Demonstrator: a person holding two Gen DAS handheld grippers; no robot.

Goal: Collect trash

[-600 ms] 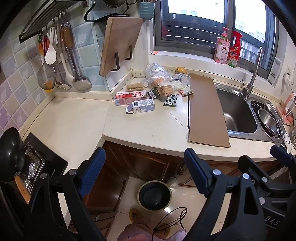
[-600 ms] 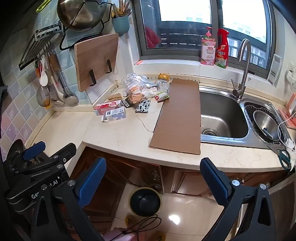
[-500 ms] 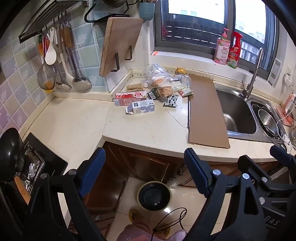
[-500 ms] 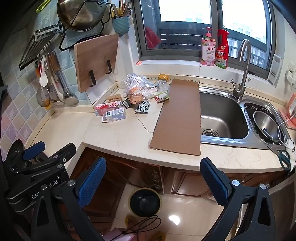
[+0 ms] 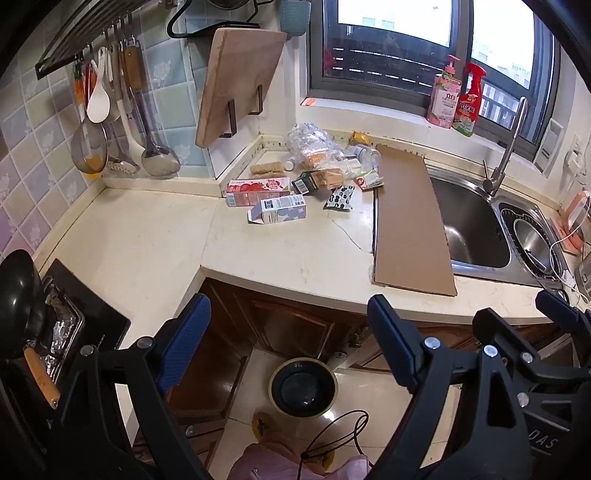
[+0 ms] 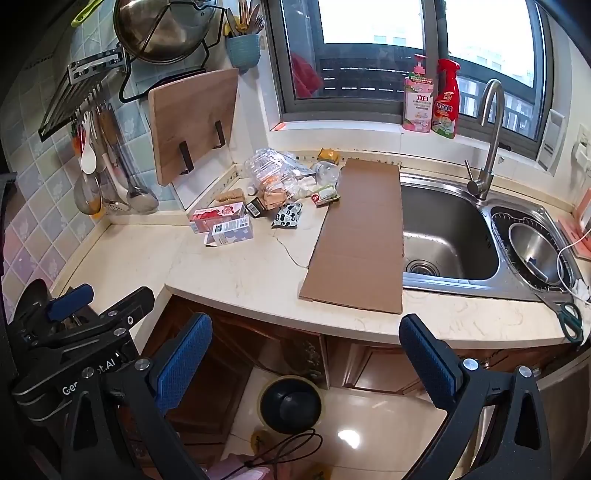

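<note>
The trash (image 5: pixel 317 173) lies heaped in the desk's (image 5: pixel 280 254) back corner: boxes (image 5: pixel 277 213), wrappers and a clear bag, just left of a cardboard sheet (image 5: pixel 408 218) that overlaps the sink (image 5: pixel 469 225). A bin (image 5: pixel 303 387) stands on the floor below. Both the left tool (image 5: pixel 288 347) and the right tool (image 6: pixel 304 356) hover spread and empty, short of the desk.

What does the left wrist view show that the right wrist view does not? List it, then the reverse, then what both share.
Only the left wrist view: a black wok with a wooden handle on the foil-lined stove, at the left edge.

Only the right wrist view: green-handled scissors by the sink, and a steel pan hung on the wall rack.

Both: the flat brown cardboard sheet, the pile of wrappers and cartons in the counter corner, the round black bin on the floor, and the open left gripper and open right gripper, empty.
</note>
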